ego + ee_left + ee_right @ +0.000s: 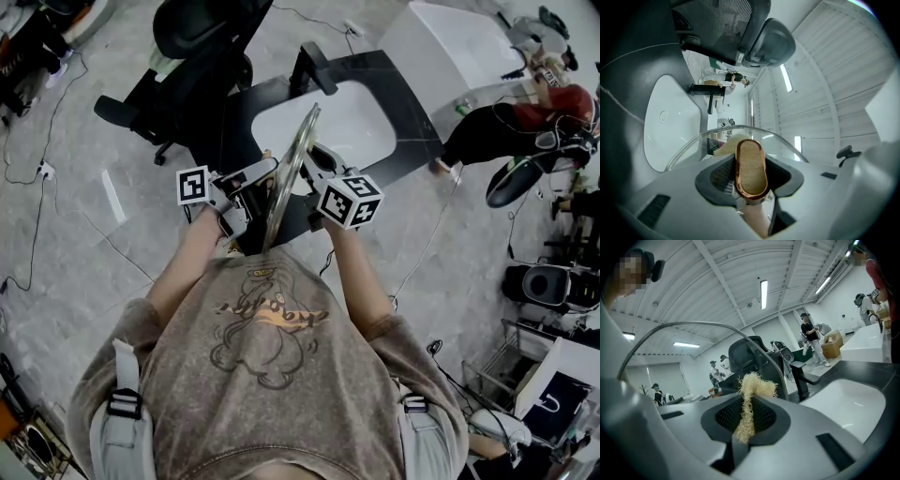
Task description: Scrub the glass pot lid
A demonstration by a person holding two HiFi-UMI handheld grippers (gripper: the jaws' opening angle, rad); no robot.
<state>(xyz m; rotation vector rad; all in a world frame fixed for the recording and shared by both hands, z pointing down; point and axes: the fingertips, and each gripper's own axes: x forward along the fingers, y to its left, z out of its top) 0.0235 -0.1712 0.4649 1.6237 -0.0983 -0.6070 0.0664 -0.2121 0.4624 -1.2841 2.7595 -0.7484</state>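
Note:
I hold the glass pot lid [286, 178] upright on its edge above the white sink [342, 122]. My left gripper [246, 192] is shut on the lid's handle [751, 168], an oval knob with a copper rim and a wooden face. The lid's glass and metal rim [740, 129] arch over the jaws in the left gripper view. My right gripper [317, 167] is shut on a pale fibrous scrubber [746, 408]. The scrubber's tuft [758, 385] lies against the lid [717, 326] from the other side. It shows through the glass as the scrubber [725, 145].
The sink sits in a black counter [403, 103] with a black faucet [314, 66] at its far edge. A black office chair [197, 47] stands beyond to the left. Cables lie on the grey floor [75, 187]. Other people stand in the background.

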